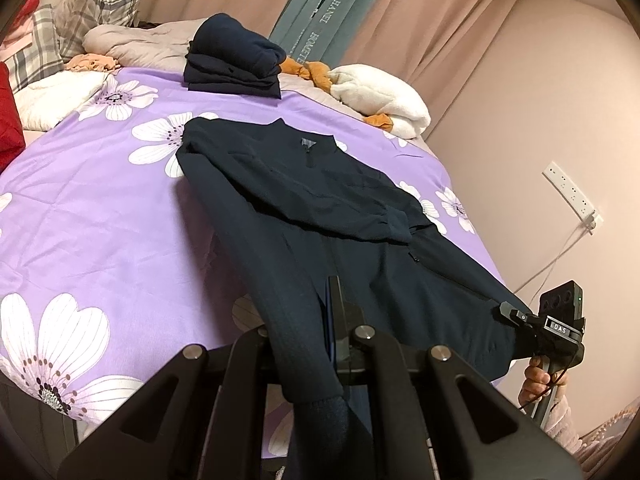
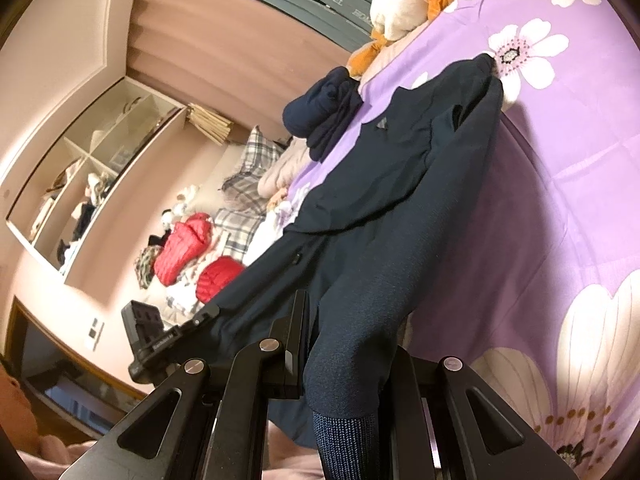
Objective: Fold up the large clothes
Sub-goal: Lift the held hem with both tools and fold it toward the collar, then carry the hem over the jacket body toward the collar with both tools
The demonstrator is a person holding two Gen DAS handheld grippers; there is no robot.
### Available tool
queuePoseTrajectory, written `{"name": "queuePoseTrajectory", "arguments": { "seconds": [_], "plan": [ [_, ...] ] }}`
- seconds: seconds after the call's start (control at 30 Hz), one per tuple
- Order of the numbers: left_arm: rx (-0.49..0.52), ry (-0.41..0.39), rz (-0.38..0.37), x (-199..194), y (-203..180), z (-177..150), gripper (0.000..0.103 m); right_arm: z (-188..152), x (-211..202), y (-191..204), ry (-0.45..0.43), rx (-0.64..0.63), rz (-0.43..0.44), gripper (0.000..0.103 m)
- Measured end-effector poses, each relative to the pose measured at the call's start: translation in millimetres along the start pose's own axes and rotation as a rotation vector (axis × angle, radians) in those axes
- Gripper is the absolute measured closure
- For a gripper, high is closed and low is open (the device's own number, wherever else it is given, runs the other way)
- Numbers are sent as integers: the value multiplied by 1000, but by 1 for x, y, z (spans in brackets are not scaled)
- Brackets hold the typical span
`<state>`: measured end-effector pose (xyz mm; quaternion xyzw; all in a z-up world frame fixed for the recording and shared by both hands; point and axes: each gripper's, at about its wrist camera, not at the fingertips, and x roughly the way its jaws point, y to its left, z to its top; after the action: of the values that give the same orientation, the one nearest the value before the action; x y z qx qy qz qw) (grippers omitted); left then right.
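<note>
One navy jacket (image 1: 320, 208) lies mid-frame on the purple floral bedspread (image 1: 100, 216), sleeves folded in — left gripper (image 1: 332, 344) and right gripper (image 2: 344, 364) clamp its hem; a folded stack (image 1: 232, 56) waits behind.

Both hand-held grippers are clamped shut on cloth, the left hand-held gripper (image 1: 320, 332) and the right hand-held gripper (image 2: 344, 344).

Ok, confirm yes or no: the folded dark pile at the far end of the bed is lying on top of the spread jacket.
No, the folded dark pile sits apart from the jacket, with purple bedsheet between them.
</note>
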<state>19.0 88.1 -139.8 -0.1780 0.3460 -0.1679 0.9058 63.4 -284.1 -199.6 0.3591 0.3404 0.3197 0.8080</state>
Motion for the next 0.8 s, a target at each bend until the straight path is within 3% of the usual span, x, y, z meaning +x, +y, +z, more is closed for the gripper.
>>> {"name": "queuePoseTrajectory", "arguments": {
  "seconds": [0.8],
  "plan": [
    [88, -40, -57, -45, -35, -5, 96, 1, -32, 23, -82, -96, 64, 88]
  ]
}}
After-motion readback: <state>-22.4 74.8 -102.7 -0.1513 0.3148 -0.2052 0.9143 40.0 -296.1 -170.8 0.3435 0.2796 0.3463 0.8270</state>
